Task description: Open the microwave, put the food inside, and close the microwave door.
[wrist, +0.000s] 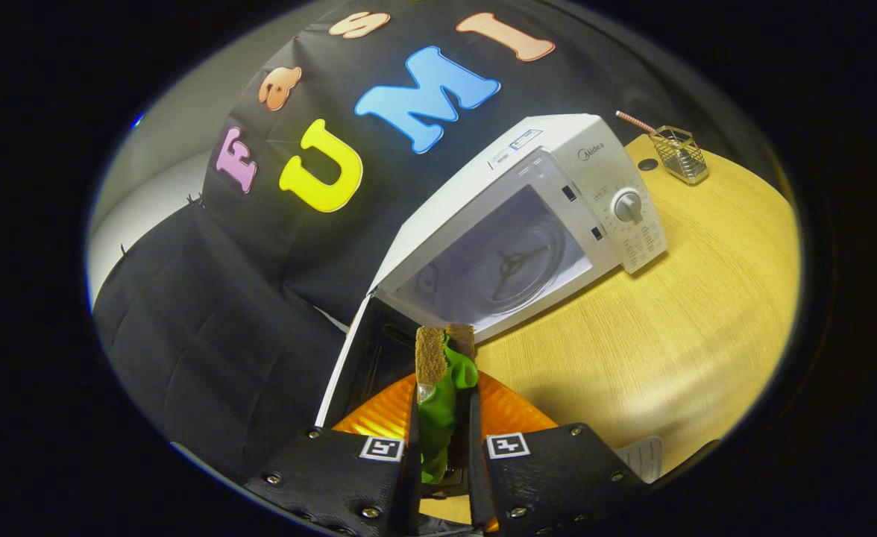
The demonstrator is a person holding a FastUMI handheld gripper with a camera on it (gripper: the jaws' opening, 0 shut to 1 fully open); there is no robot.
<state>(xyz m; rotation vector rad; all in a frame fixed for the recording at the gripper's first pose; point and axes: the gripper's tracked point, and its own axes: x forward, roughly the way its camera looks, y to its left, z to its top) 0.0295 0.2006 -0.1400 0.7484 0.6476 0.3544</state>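
- Starting at the left: the microwave door (360,365) is swung wide open, hanging out to the left of the cavity, its edge running down toward the gripper. So the "open it" step looks done.
- Next over, the gripper (444,350) has its fingers drawn in narrow, clamped on the food (442,406), a green leafy-looking thing sandwiched between the two pads. Both fingers press on it as far as I can tell, and it sticks up along the gap between them.
- Right under the food there's an orange ribbed plate (509,414). Can't tell whether the food is lifted clear of it or barely touching; the angle hides that.
- Just beyond the fingertips is the microwave (550,201), white, sitting on the wooden table (677,328). The cavity is open and the turntable (517,261) inside is bare, so nothing's in there yet.
- Further right, the control panel with its knob (628,206), then well apart at the far corner of the table a small wire basket (679,153) with a striped straw (634,121) poking out.
- My read on progress: maybe a third in. Door's open, food's in the grip near the opening. Left to do: carry it inside, let go, back out, swing the door closed.
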